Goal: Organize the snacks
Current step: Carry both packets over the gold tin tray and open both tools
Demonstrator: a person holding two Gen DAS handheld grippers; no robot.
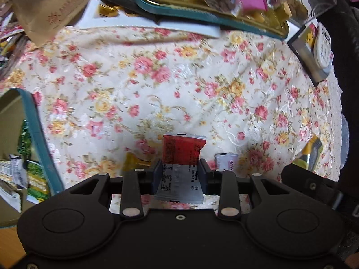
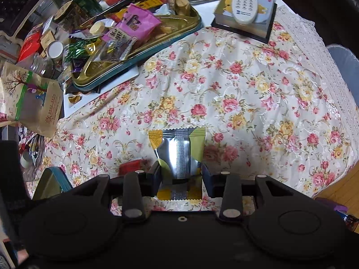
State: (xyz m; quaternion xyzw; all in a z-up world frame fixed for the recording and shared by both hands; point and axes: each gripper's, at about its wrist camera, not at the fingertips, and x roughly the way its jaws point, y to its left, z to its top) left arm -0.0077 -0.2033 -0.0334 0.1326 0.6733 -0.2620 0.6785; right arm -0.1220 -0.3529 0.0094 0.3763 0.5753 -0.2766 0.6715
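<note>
Landmark: the floral tablecloth [image 2: 246, 85], with everything else placed against it.
Left gripper [image 1: 180, 170]: hanging above the cloth's near part, pointing almost straight down, fingers [image 1: 158, 172] closing in on a red-and-silver sachet [image 1: 182, 159] and pinching its sides.
Right gripper [image 2: 180, 174]: also hovering over the near part of the cloth, fingers part-way closed and gripping a yellow-green foil sachet [image 2: 179, 152], seam facing the camera.
Why held so: each packet is being pinched by its edges and hanging clear of the cloth, probably for carrying to a container.
Likely destination: the teal-rimmed tin [image 1: 38, 134] sitting at the cloth's left edge, already holding green wrappers.
Far side of the cloth: a gold tray [image 2: 143, 42] heaped with pink and purple snacks.
Still on the cloth: a white sachet [image 1: 227, 162] lying just beside the left gripper.
</note>
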